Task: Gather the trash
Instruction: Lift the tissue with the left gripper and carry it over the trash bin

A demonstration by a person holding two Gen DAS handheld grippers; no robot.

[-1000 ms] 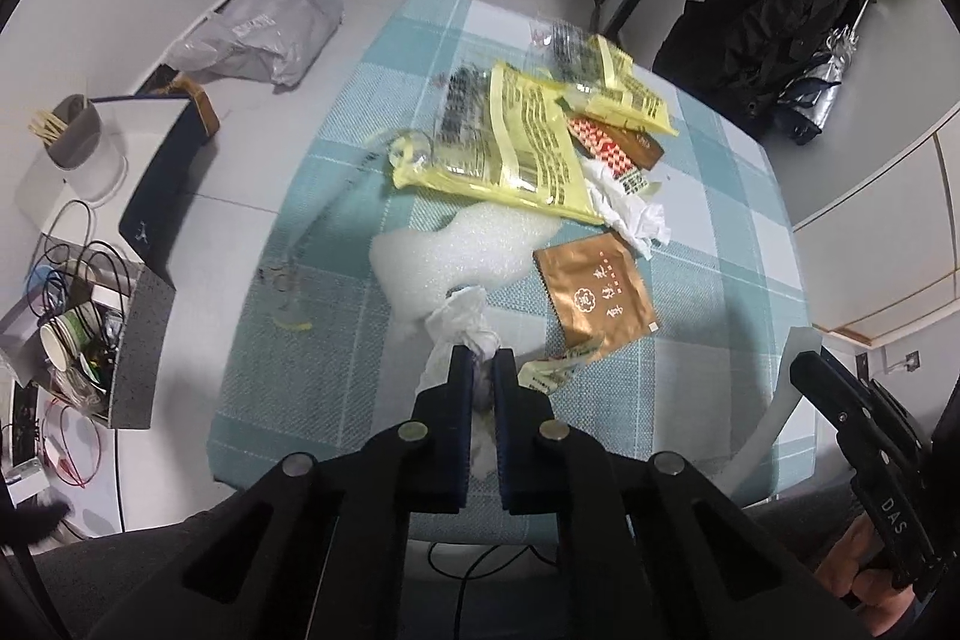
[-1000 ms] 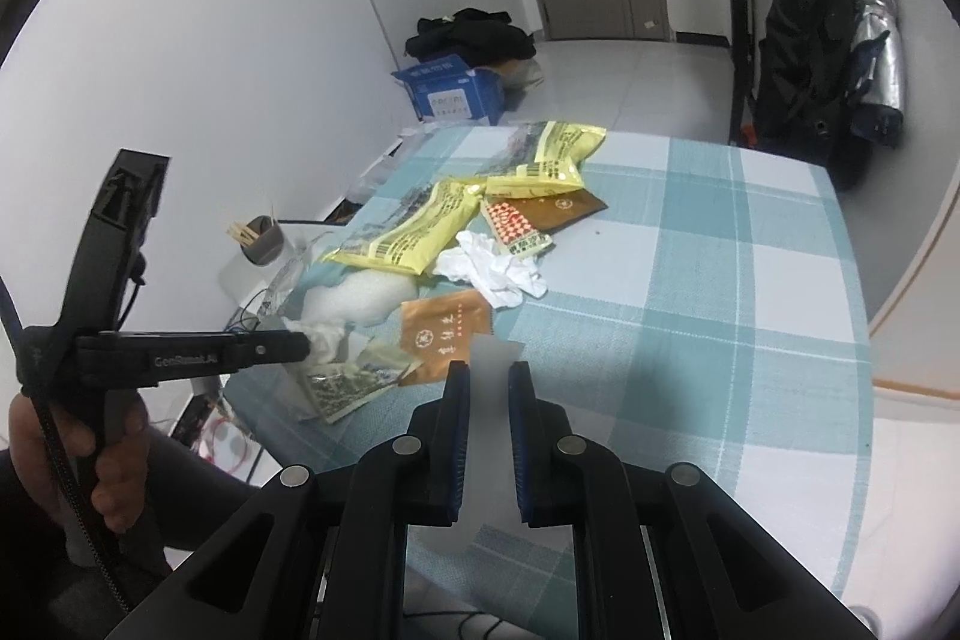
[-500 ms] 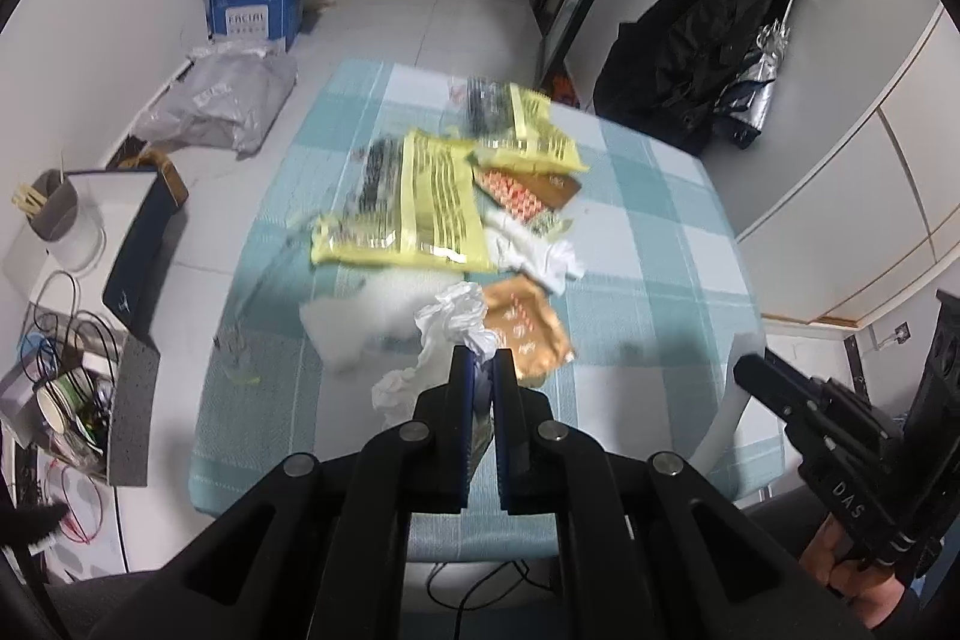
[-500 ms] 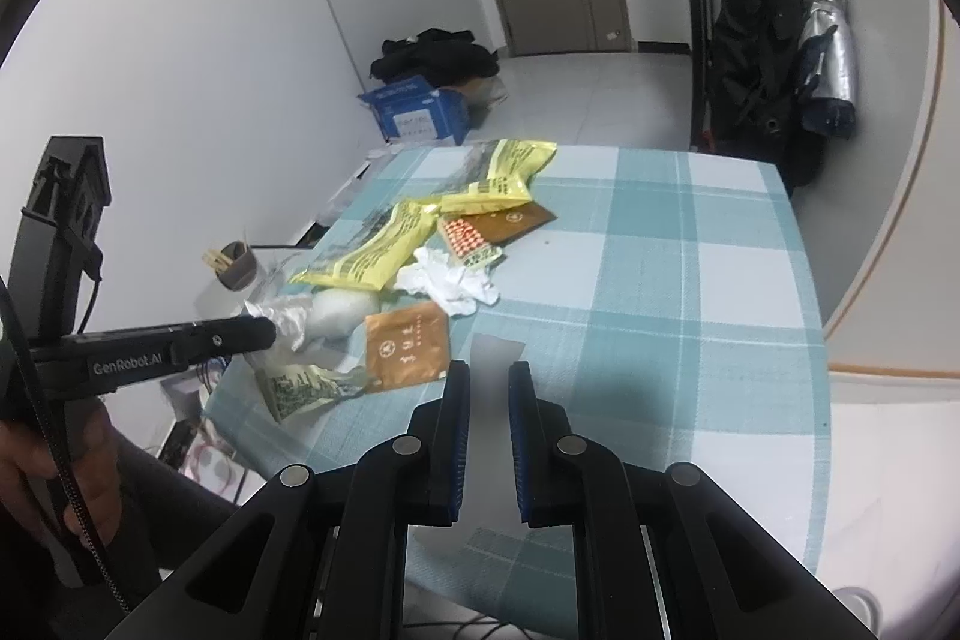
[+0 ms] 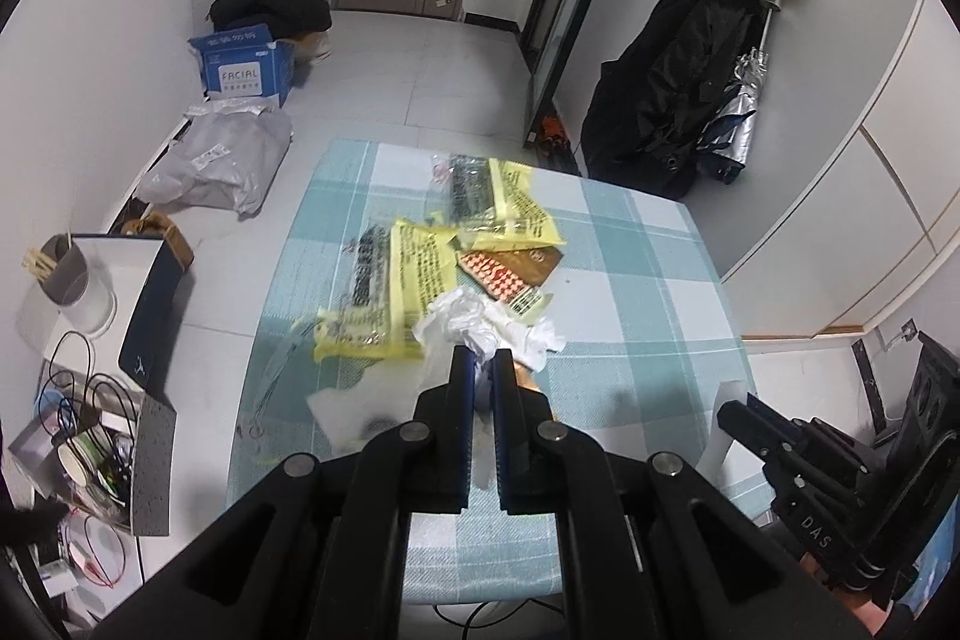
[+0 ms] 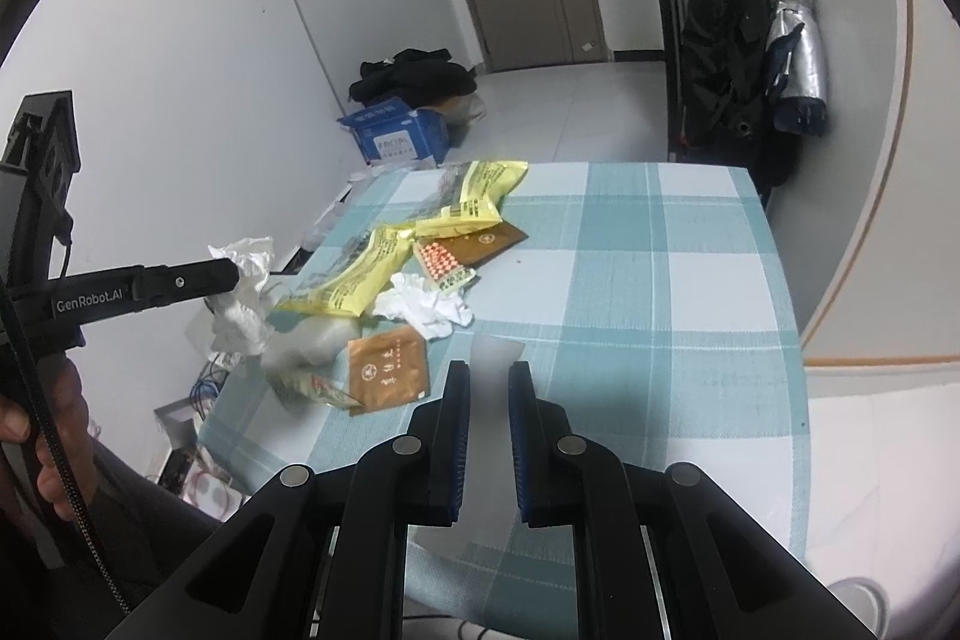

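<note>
Your left gripper [image 5: 481,361] pinches a crumpled white tissue [image 6: 243,292] and holds it in the air beside the checked table [image 6: 630,292], where yellow wrappers [image 6: 360,274] lie, while your right gripper [image 6: 486,382] clamps a translucent plastic strip [image 6: 495,349].

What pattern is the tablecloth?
Teal and white plaid tablecloth; the right wrist view shows it best.

The left gripper [image 5: 480,361] hides part of the brown sachet [image 5: 529,381].
</note>
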